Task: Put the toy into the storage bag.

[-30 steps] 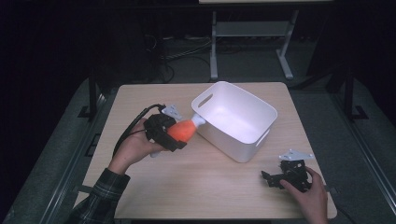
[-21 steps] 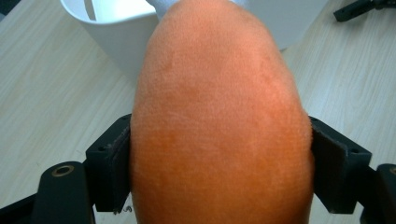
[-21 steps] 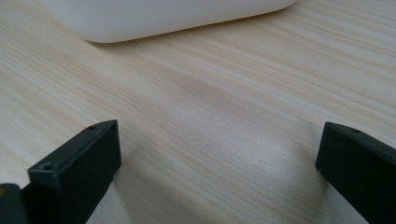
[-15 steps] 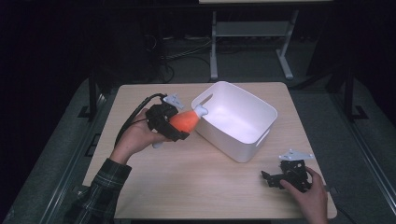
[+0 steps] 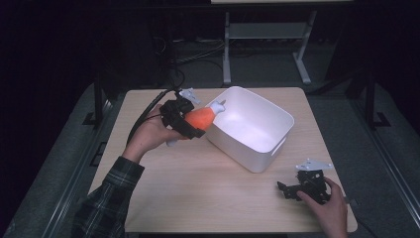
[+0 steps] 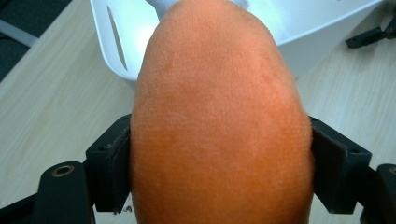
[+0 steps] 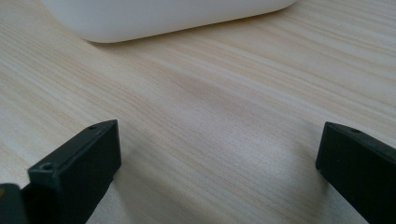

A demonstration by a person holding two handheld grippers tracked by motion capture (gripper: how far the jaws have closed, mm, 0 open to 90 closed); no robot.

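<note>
The orange plush toy [image 5: 199, 118], with a white tip that points toward the bin, is held in the air just at the near-left rim of the white bin [image 5: 250, 148], above the tabletop [image 5: 198, 198]. In the left gripper view its soft orange body [image 6: 219, 116] bulges between the two black fingers [image 6: 109, 163], which are closed on it from both sides, so the left gripper [image 5: 190, 121] has a firm hold. The white tip already reaches over the rim, but the orange body is outside the bin, on its left. I judge that the step in hand is the carrying of the toy to the bin; the next move calls for bringing the toy farther right over the opening, lowering it a little, and then opening the fingers to let it fall inside. The right gripper [image 5: 297, 190] rests low at the near right of the tabletop, well apart from the toy, and its fingers [image 7: 79, 163] stand wide open with nothing between them.
</note>
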